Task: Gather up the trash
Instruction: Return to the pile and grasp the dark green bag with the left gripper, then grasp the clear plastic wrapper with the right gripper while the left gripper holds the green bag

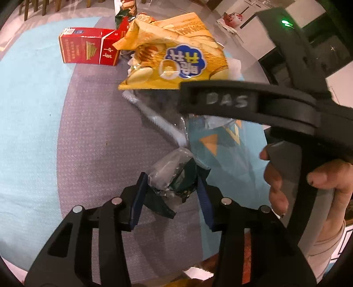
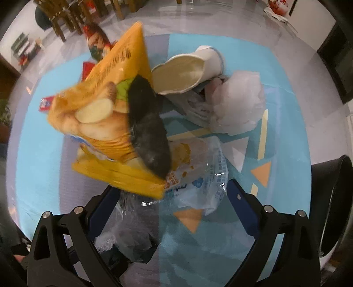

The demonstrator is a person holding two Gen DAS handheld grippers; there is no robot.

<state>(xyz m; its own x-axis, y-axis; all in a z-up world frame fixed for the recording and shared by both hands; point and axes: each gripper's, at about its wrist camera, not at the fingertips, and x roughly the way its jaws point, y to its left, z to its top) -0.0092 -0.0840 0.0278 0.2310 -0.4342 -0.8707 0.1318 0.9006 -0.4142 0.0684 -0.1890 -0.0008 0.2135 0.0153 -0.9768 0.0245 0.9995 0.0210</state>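
Note:
In the left wrist view my left gripper [image 1: 171, 192] is shut on a crumpled clear and dark green wrapper [image 1: 174, 176] above the rug. A yellow chip bag [image 1: 174, 53] hangs in front, with my right gripper's black body [image 1: 253, 103] crossing the view. In the right wrist view my right gripper [image 2: 172, 194] has its fingers wide apart; the yellow chip bag [image 2: 106, 123] lies across the gap by the left finger [image 2: 103, 203], blurred, so a grip cannot be made out. A clear plastic bag [image 2: 198, 176], a white paper cup [image 2: 189, 70] and crumpled white tissue [image 2: 238, 103] lie below.
A red carton [image 1: 88, 47] lies on the blue and grey rug [image 1: 33, 110]. A red snack bag [image 2: 97, 39] lies beyond the pile. Wooden chair legs [image 2: 66, 15] stand at the far side. A round bin rim [image 2: 337, 198] shows at the right edge.

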